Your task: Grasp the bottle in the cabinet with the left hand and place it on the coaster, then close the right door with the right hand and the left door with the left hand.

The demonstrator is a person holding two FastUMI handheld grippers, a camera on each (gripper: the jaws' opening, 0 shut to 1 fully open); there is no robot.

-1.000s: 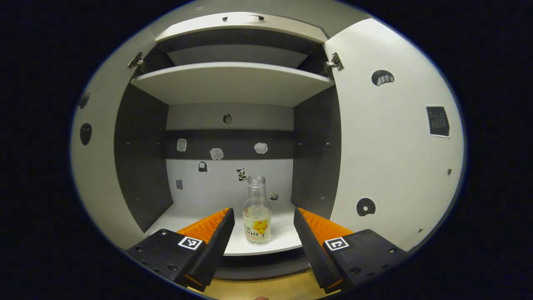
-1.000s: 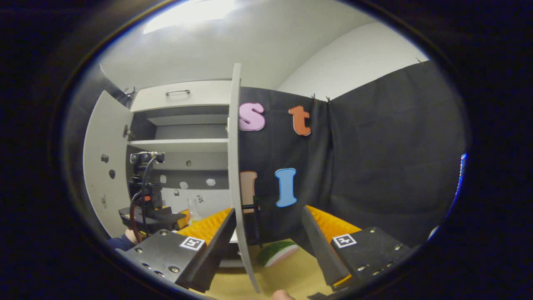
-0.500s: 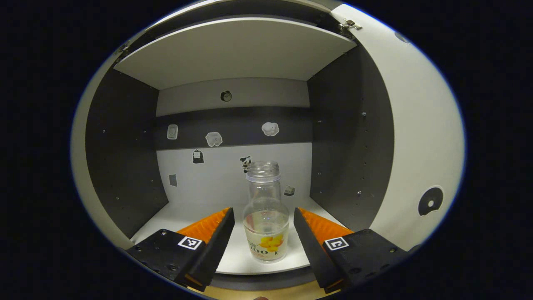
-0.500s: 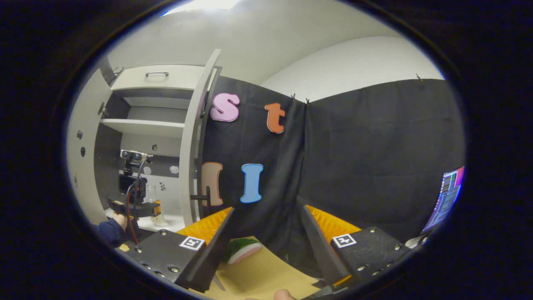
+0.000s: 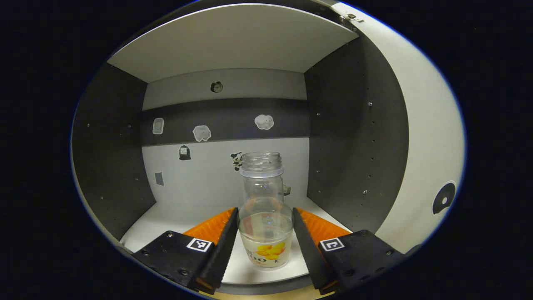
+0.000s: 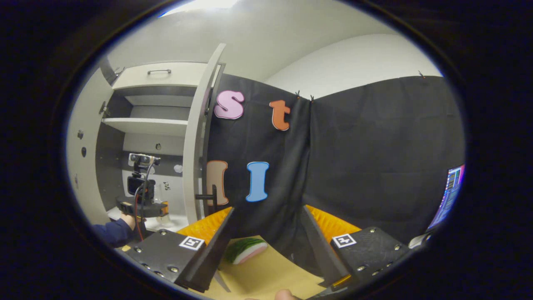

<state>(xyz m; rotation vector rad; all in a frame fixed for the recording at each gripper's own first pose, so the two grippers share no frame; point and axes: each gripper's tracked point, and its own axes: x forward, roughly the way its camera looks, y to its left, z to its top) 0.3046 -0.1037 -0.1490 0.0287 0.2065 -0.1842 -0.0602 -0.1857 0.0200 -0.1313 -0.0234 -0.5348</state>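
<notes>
Bottle [image 5: 265, 221]: clear, uncapped, fruit-printed label on its lower body. It stands upright at lower centre of the left gripper view, on the cabinet's [image 5: 112, 146] bottom shelf near the front edge. Right door [image 5: 429, 137] stands open.

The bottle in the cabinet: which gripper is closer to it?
Left. The left gripper has a finger on either side of the bottle in the cabinet; the right gripper hangs outside, over the table.

You are in a staged recording booth – black cloth wall [image 6: 374, 146], a sticker-dotted cabinet [image 5: 225, 121], a glowing computer screen [image 6: 449, 189] – not a lived-in home.
</notes>
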